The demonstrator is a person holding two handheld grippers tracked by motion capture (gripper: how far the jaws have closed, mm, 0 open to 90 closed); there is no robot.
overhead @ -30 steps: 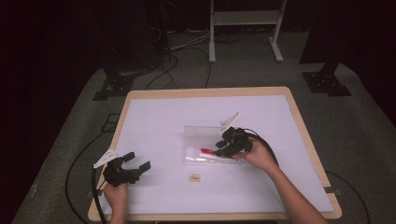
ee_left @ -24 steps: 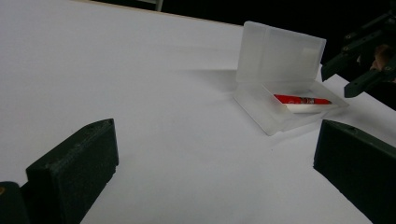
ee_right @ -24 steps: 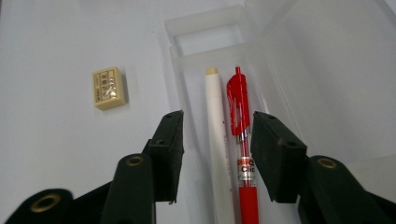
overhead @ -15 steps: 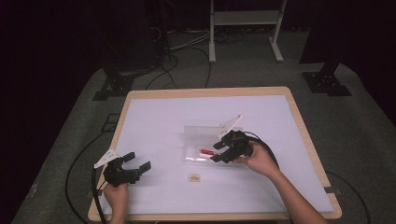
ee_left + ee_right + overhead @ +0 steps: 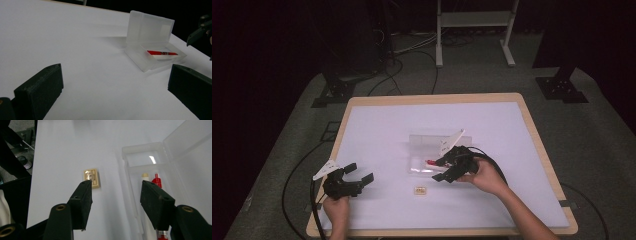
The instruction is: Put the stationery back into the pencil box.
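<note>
Right gripper (image 5: 443, 168): jaws apart, nothing between them, having just been opening; it hangs over the near edge of the clear plastic case (image 5: 430, 164), which sits a little right of the table's middle, well in from every edge. Contents of the case: a red pen (image 5: 157, 182) and a pale stick (image 5: 144, 176) beside it, both lying lengthwise in the tray; hinged lid (image 5: 149, 28) stands upright at the far side. Small tan eraser (image 5: 420, 190): loose on the white table (image 5: 377, 120), just toward the near edge from the case, apart from it, and in the right gripper view close ahead of one jaw. Left gripper (image 5: 358, 175): jaws apart, empty, resting near the table's near left corner, well apart from case and eraser. Judged step: pen delivered, eraser the likely next pick. Risks, judged: a jaw moving off toward the eraser could catch the tray's low front wall and drag or tip the light case, since nothing steadies it; the upright lid could fall shut if the case is jolted, blocking the next drop. The eraser is flat and low, so jaws descending off-centre may push it sliding along the smooth surface rather than clamp it. The trailing cable (image 5: 492, 162) lies just right of the case and could snag it on a wide swing.
</note>
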